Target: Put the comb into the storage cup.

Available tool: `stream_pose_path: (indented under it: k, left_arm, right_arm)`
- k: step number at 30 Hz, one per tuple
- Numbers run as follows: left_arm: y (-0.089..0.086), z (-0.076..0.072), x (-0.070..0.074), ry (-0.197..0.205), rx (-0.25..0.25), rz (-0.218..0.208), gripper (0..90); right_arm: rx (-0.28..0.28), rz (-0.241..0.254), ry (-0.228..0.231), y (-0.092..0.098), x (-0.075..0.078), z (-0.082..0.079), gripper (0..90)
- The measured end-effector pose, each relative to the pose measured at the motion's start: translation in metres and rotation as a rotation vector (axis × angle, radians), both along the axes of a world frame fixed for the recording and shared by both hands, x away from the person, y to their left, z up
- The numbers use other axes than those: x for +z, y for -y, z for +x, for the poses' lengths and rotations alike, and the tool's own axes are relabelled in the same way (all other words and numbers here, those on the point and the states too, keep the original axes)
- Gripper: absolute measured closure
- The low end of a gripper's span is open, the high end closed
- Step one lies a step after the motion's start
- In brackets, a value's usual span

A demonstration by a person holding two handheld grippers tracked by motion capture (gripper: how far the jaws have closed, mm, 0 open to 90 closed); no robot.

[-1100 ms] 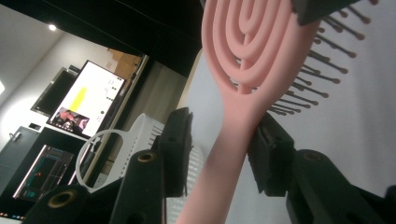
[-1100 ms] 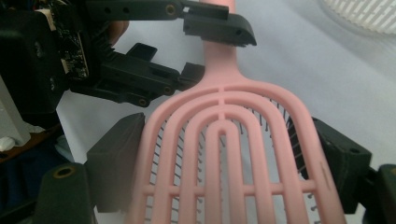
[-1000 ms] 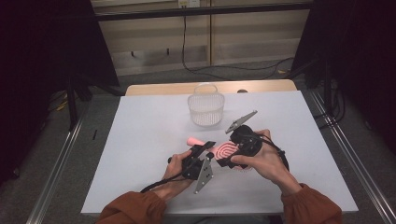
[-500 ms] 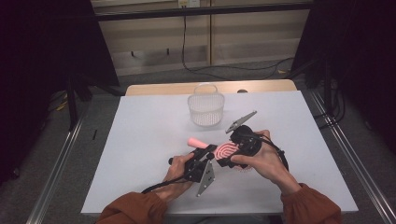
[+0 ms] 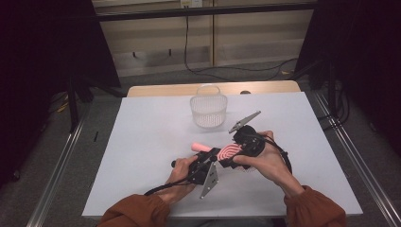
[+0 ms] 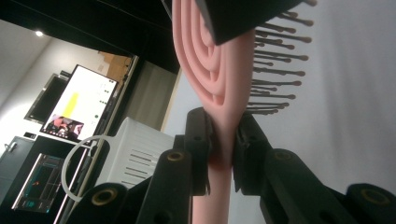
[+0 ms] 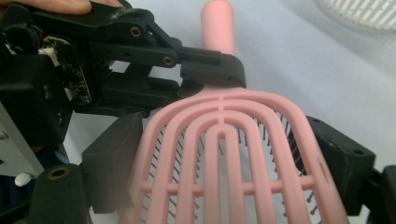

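Note:
A pink hairbrush (image 5: 230, 152) is held just above the white table (image 5: 142, 142), with its handle pointing left. My left gripper (image 5: 213, 154) has just been closing, and its pads now pinch the brush's neck (image 6: 223, 140) from both sides. My right gripper (image 5: 235, 150) has the brush head (image 7: 224, 154) between its jaws. Those jaws have just opened slightly, and both pads still lie against the head's edges. In the right gripper view, the left gripper (image 7: 205, 79) crosses the neck below the handle (image 7: 217, 23).
A white mesh basket (image 5: 208, 111) with a thin handle stands at the table's far middle; I also see the basket (image 6: 135, 154) in the left gripper view. Both forearms in orange sleeves (image 5: 317, 210) come in from the near edge. Metal rails run along both table sides.
The left gripper's jaws have closed onto the brush's neck. Both hands and the brush stay in nearly the same spot.

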State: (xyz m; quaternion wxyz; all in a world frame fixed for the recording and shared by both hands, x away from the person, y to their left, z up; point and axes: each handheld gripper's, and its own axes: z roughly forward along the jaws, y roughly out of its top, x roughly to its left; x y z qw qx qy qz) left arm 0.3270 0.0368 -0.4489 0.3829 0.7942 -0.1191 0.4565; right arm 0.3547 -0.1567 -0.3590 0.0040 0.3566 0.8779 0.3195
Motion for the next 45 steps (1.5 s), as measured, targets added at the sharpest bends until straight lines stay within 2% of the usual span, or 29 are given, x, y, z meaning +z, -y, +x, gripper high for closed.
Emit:
stream_pose_path:
  k: [2,5,6,7,10,12,13,14,17,24,28,37,41,43,45]
  left_arm:
    - [-0.001,0.002,0.002,0.002,-0.002,0.001,79.1]
    - [-0.002,0.004,0.004,-0.035,0.001,-0.035,79.9]
    - [-0.003,0.005,0.005,-0.034,0.003,-0.030,80.2]
    - [-0.002,0.006,0.004,-0.041,-0.003,-0.042,80.2]
    - [-0.002,0.006,0.004,-0.064,0.006,-0.039,80.2]
    - [-0.003,0.006,0.004,-0.076,0.011,-0.046,80.3]
    - [-0.003,0.006,0.005,-0.076,0.017,-0.041,80.4]
    - [-0.003,0.007,0.004,-0.088,0.014,-0.060,80.4]
    - [-0.004,0.008,0.003,-0.118,0.020,-0.063,80.5]
    - [-0.004,0.010,0.003,-0.156,0.024,-0.057,80.7]
    - [-0.006,0.011,0.004,-0.185,0.031,-0.079,80.8]
    - [-0.008,0.012,0.006,-0.210,0.048,-0.106,80.9]
    - [-0.009,0.014,0.006,-0.215,0.053,-0.113,80.9]
    - [-0.011,0.016,0.006,-0.230,0.061,-0.128,81.0]
    - [-0.013,0.018,0.007,-0.244,0.065,-0.145,81.0]
  right_arm:
    - [0.002,0.013,0.011,0.001,0.000,0.001,17.5]
    - [-0.003,0.037,0.017,0.003,0.001,0.002,15.9]
    - [0.002,0.058,0.017,0.004,0.002,0.002,14.4]
    - [0.002,0.058,0.017,0.004,0.002,0.002,14.4]
    - [-0.001,0.054,0.033,0.004,0.003,0.001,12.9]
    - [0.004,0.071,0.034,0.004,0.004,0.001,11.8]
    - [0.000,0.070,0.037,0.005,0.004,0.001,11.6]
    - [-0.005,0.068,0.043,0.005,0.005,0.001,10.5]
    - [-0.024,0.063,0.060,0.005,0.006,0.000,6.2]
    - [-0.018,0.055,0.070,0.005,0.006,-0.001,6.0]
    - [-0.019,0.054,0.080,0.005,0.007,-0.002,5.9]
    - [-0.034,0.067,0.097,0.009,0.010,-0.003,6.2]
    - [-0.025,0.084,0.116,0.009,0.013,-0.004,5.1]
    - [-0.023,0.081,0.162,0.008,0.014,-0.006,5.2]
    - [-0.025,0.082,0.173,0.009,0.015,-0.006,4.8]
